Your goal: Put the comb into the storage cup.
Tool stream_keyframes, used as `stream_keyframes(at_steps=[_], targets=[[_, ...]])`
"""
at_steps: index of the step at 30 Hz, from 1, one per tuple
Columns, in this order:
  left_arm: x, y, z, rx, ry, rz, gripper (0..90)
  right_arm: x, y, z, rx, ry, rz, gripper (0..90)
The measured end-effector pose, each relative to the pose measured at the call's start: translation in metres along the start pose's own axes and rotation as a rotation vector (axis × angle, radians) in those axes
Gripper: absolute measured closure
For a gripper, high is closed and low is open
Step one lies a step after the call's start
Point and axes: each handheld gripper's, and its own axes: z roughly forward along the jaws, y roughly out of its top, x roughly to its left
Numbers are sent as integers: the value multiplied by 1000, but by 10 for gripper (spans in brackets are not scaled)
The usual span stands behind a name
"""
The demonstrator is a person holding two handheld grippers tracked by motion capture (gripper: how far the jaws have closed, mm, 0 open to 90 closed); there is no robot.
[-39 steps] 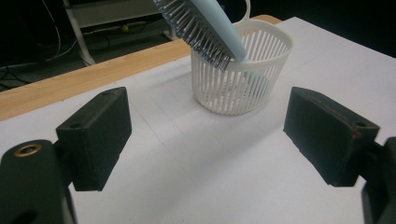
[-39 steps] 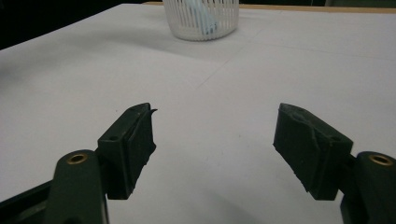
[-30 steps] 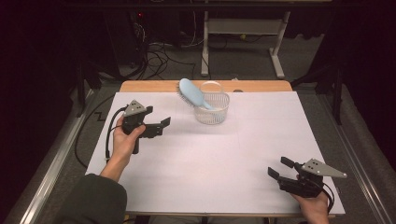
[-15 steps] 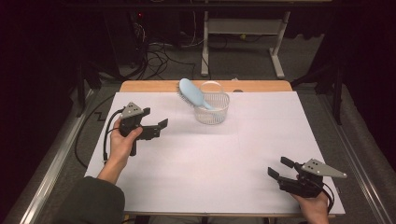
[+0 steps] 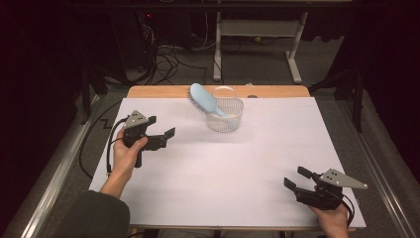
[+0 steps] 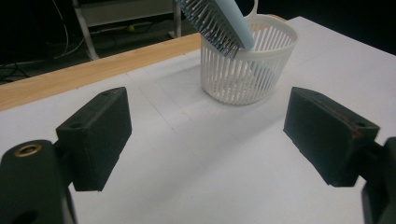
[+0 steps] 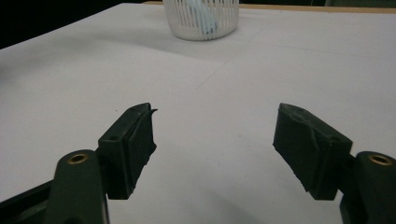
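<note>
At the left side of the white paper-covered table point(image 5: 223, 188), the left gripper point(image 5: 166, 135) is held above the surface with its jaws wide apart and nothing between them. Farther back, near the middle, the light blue plastic hairbrush point(image 5: 204, 99) leans inside the white slotted plastic basket point(image 5: 225, 116). At the near right corner, the right gripper point(image 5: 296, 179) has its jaws apart too, holding nothing.

A white sheet point(image 5: 223, 168) covers the wooden table point(image 5: 163, 92); a white slatted basket point(image 5: 225, 119) stands on it.
</note>
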Motion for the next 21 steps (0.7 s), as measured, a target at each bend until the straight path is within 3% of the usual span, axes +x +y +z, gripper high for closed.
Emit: stream_keyframes(at_steps=[21], targets=[[3, -9, -10, -5, 12, -9, 161, 0, 0, 0, -2, -2, 2, 296]])
